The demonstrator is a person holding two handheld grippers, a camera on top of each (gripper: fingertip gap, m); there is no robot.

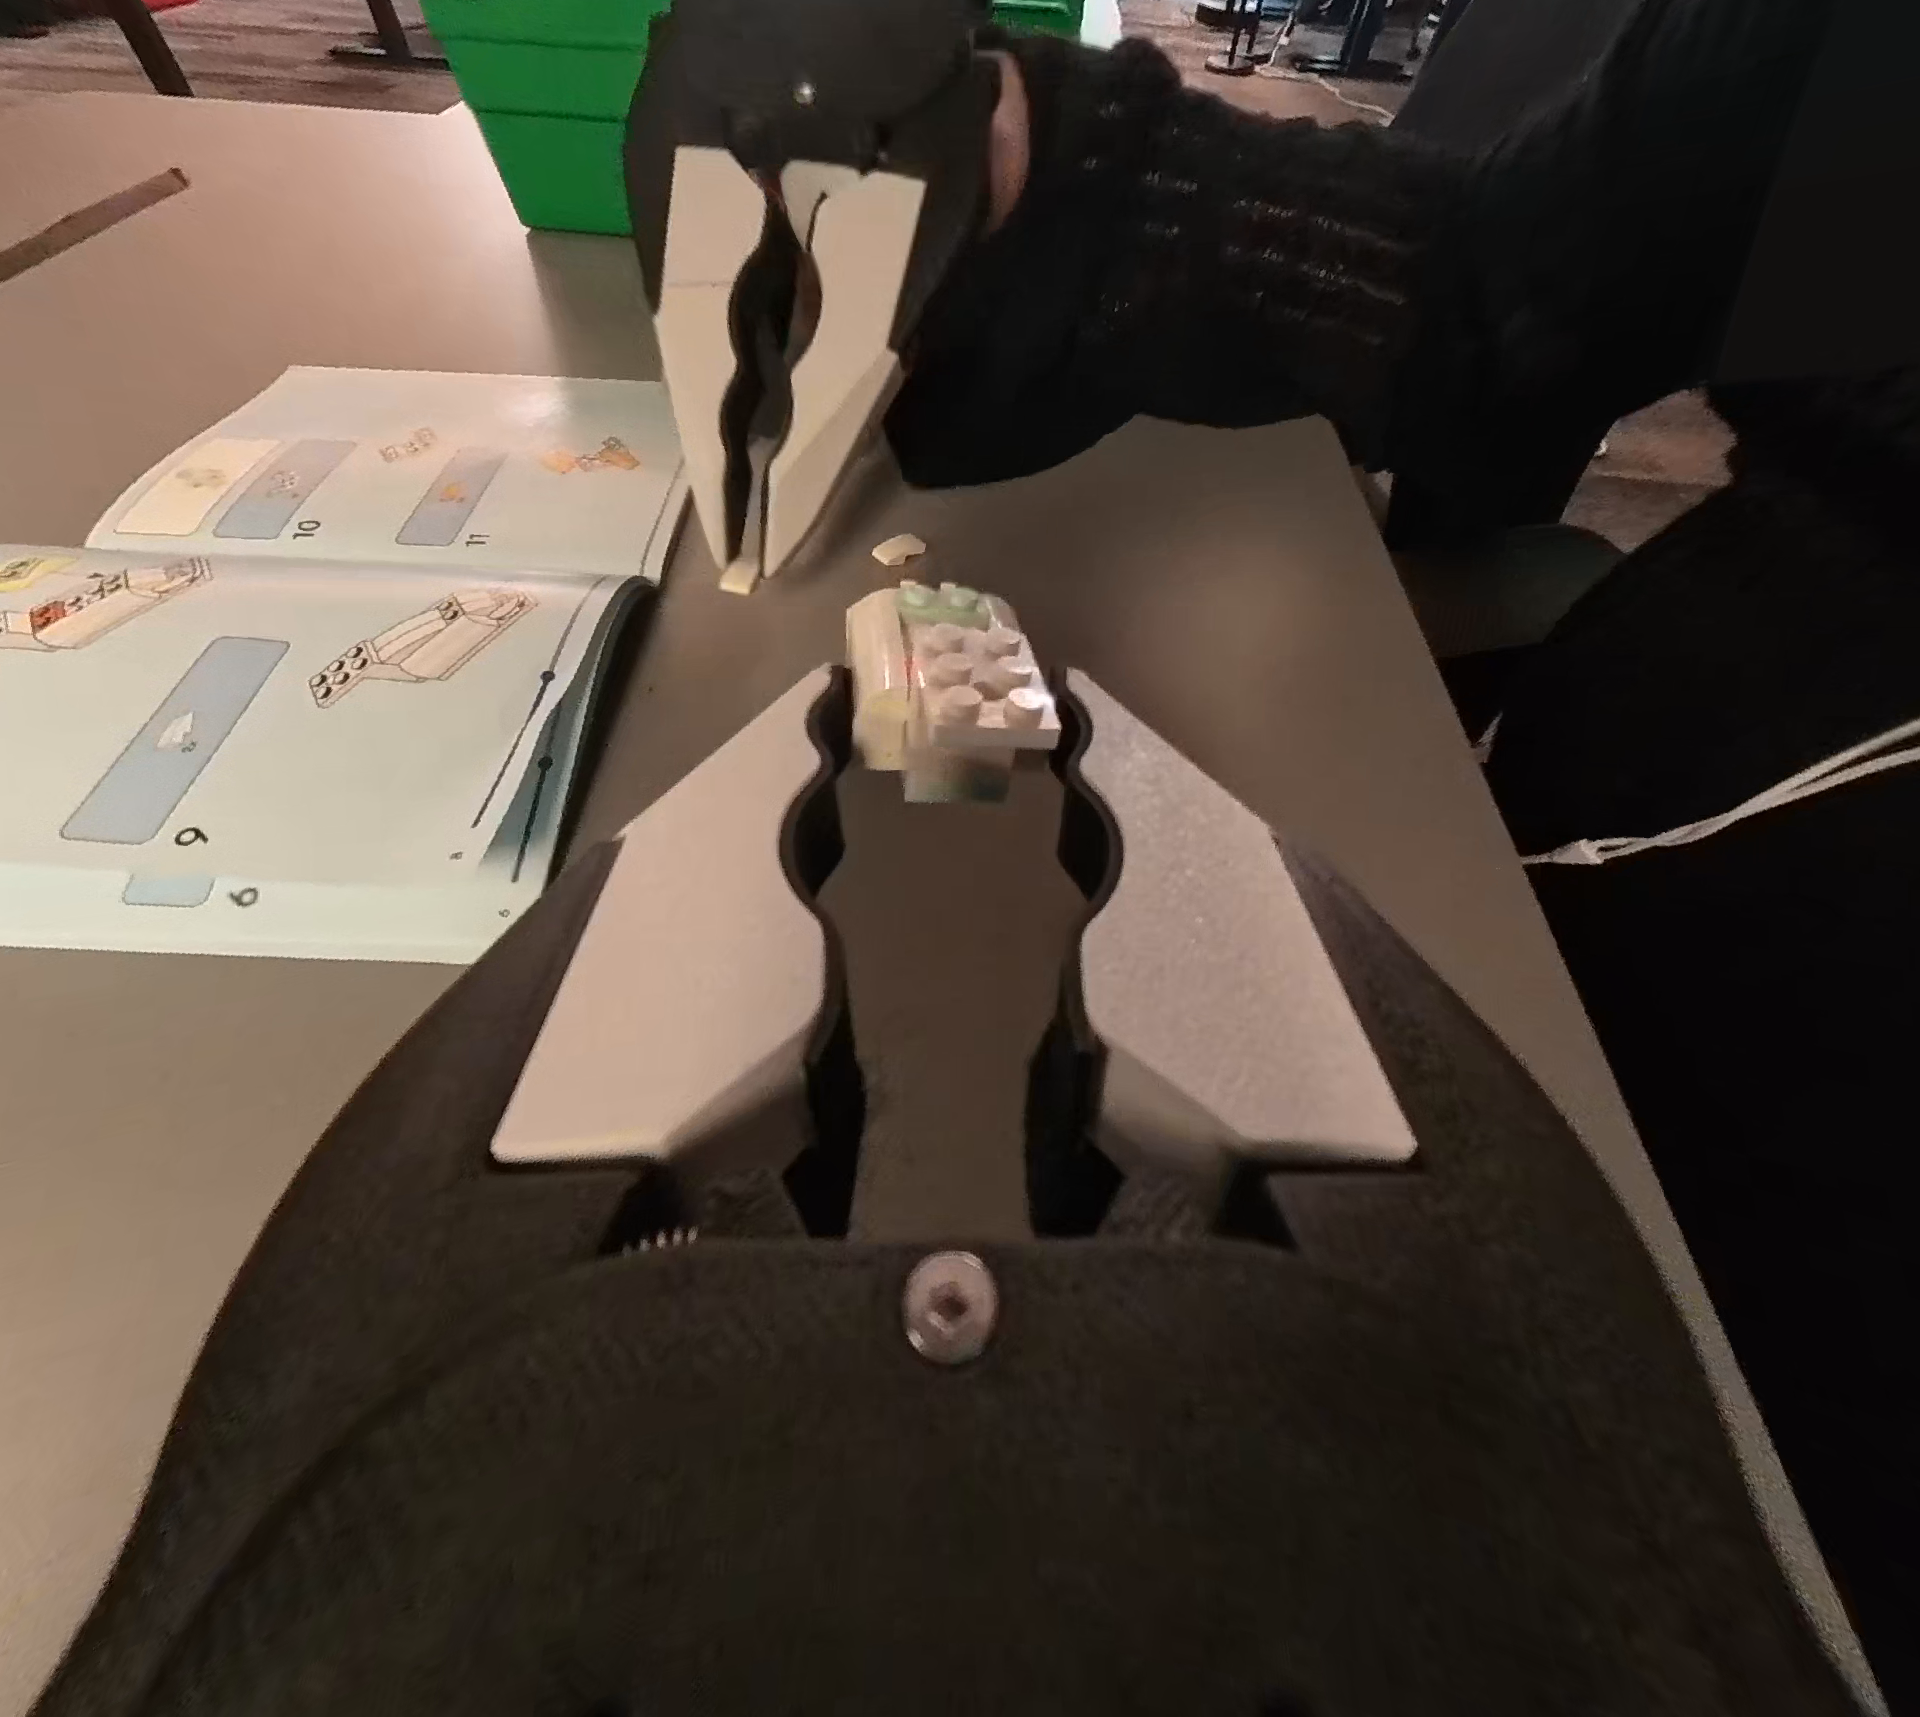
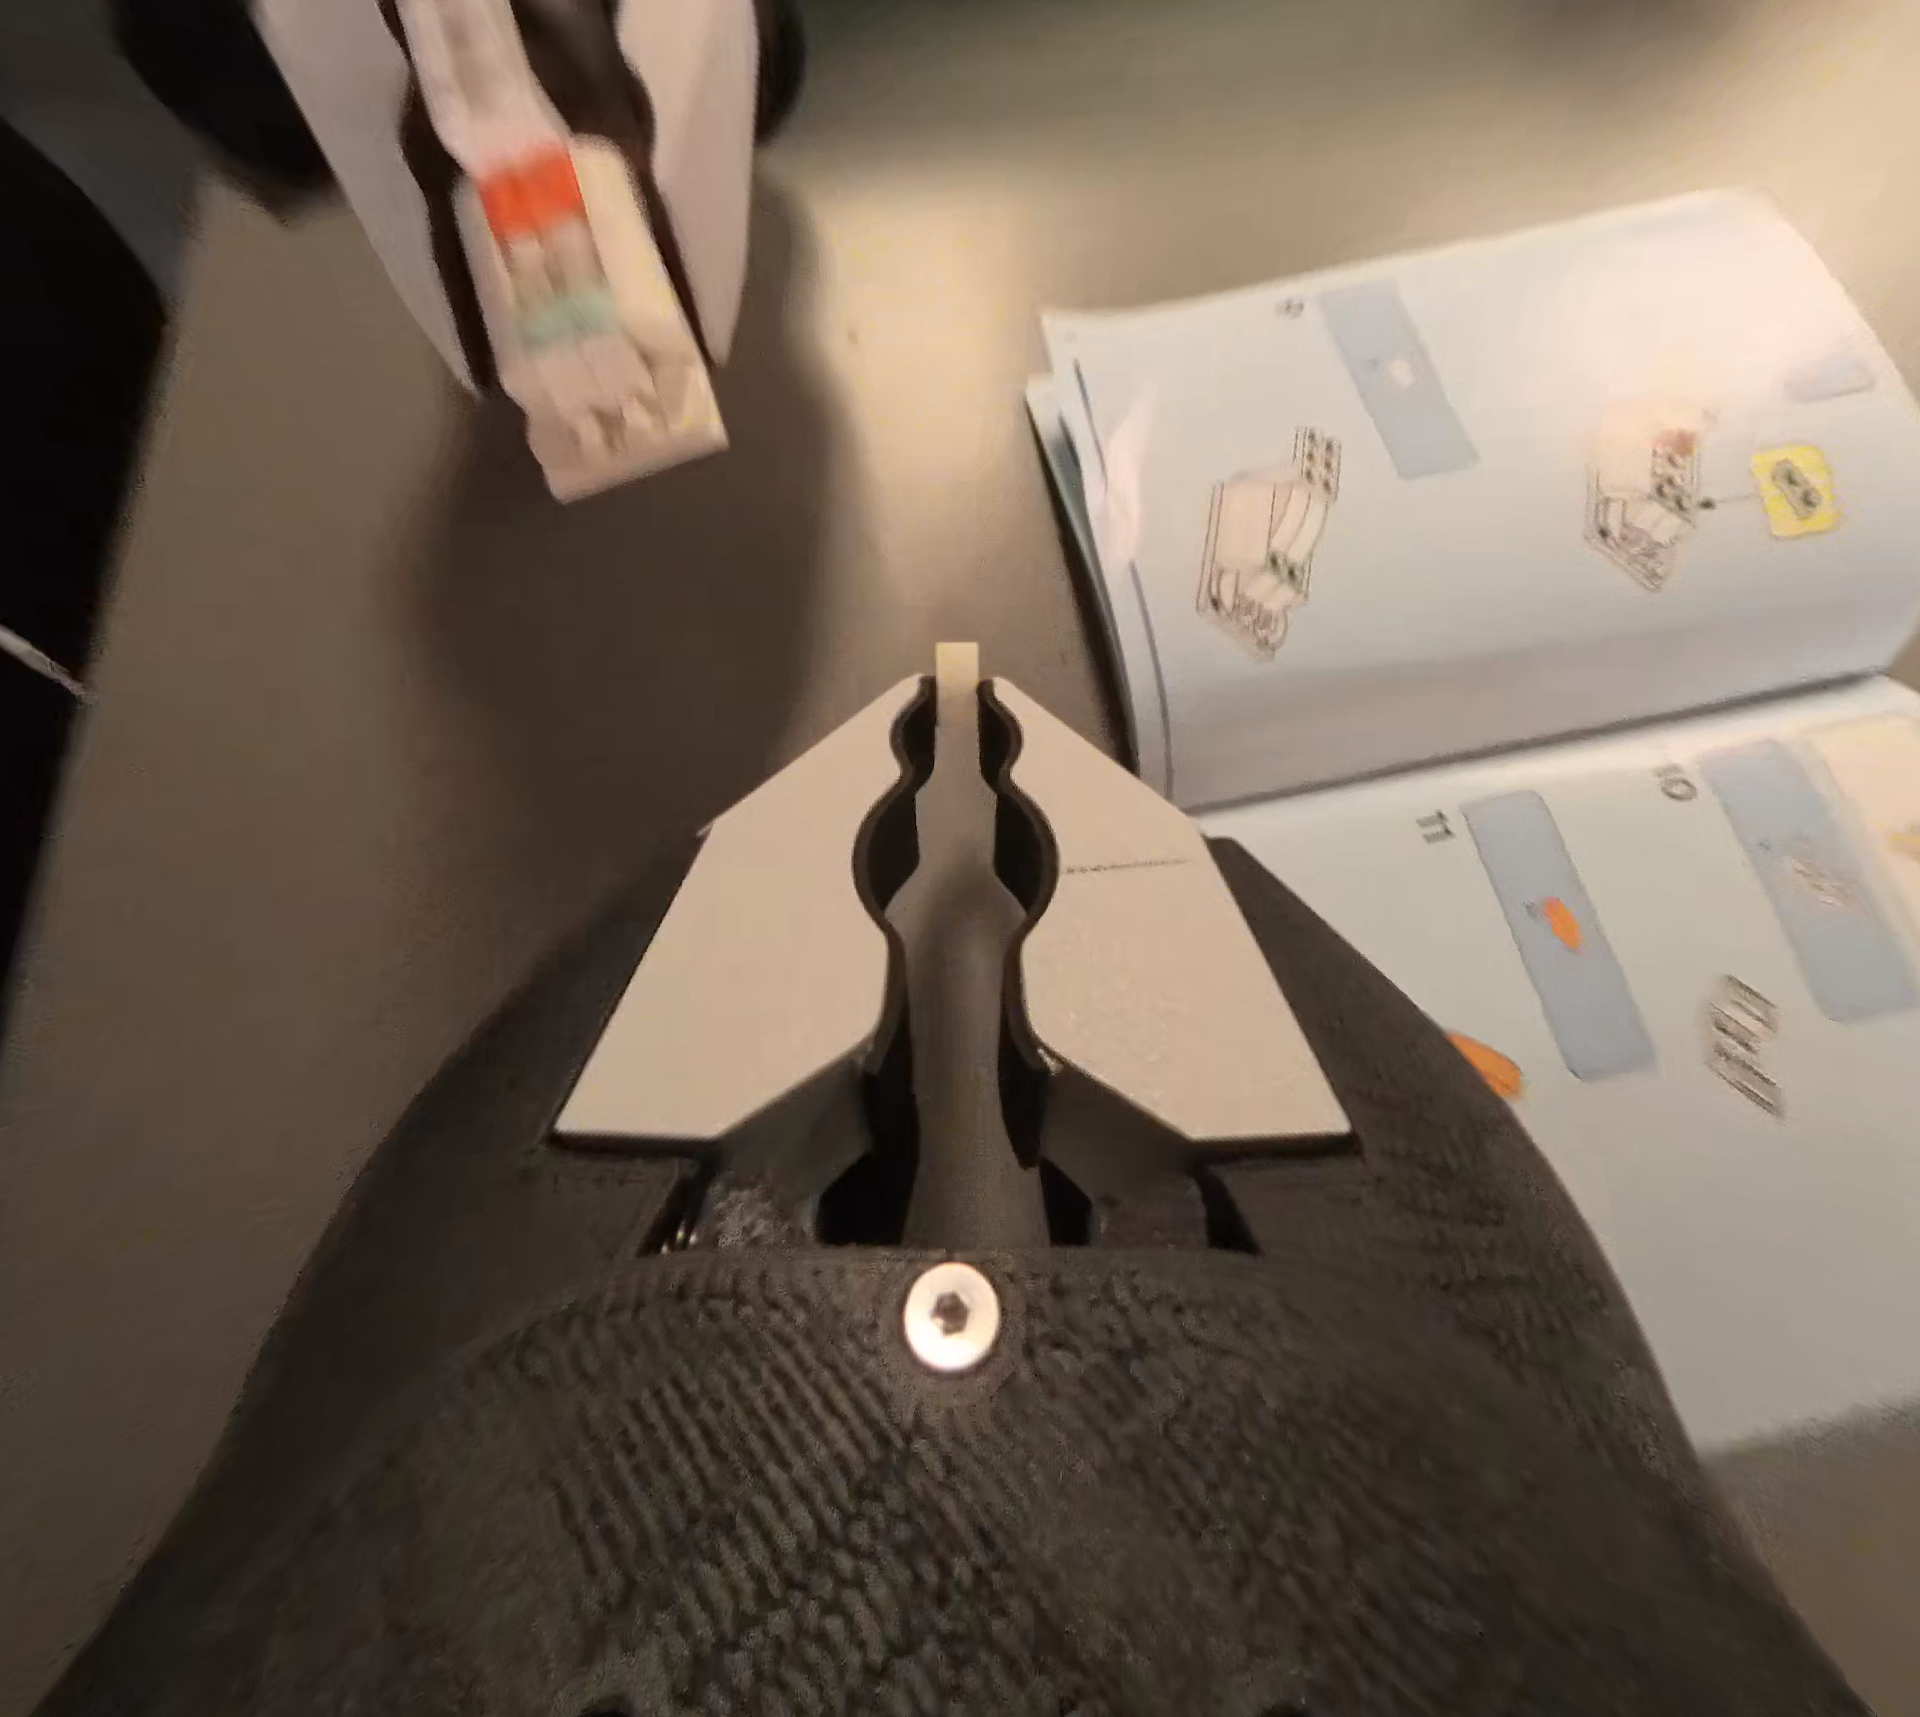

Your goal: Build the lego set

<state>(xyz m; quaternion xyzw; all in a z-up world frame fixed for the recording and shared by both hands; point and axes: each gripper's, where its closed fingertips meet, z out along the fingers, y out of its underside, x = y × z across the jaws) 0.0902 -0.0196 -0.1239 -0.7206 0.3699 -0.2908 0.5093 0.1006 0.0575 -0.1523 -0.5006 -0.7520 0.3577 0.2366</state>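
My left gripper (image 1: 951, 711) is shut on a small white lego assembly (image 1: 951, 691) with studs on top and pale green and red parts, held above the table. It also shows in the right wrist view (image 2: 582, 317), blurred, at upper left. My right gripper (image 2: 956, 680) is shut on a small thin cream lego piece (image 2: 956, 665) that sticks out past its tips. In the left wrist view the right gripper (image 1: 743, 571) points down just left of and beyond the assembly, the cream piece (image 1: 740, 578) at its tip. A loose cream piece (image 1: 900, 547) lies on the table.
An open instruction booklet (image 1: 312, 680) lies on the grey table (image 1: 312, 265), left of both grippers; it shows in the right wrist view (image 2: 1507, 628) at right. A green bin (image 1: 551, 57) stands behind. A person's dark sleeve (image 1: 1247, 265) holds the right gripper. The table edge runs at right. Spacing between my two grippers at the tips: around 9 cm.
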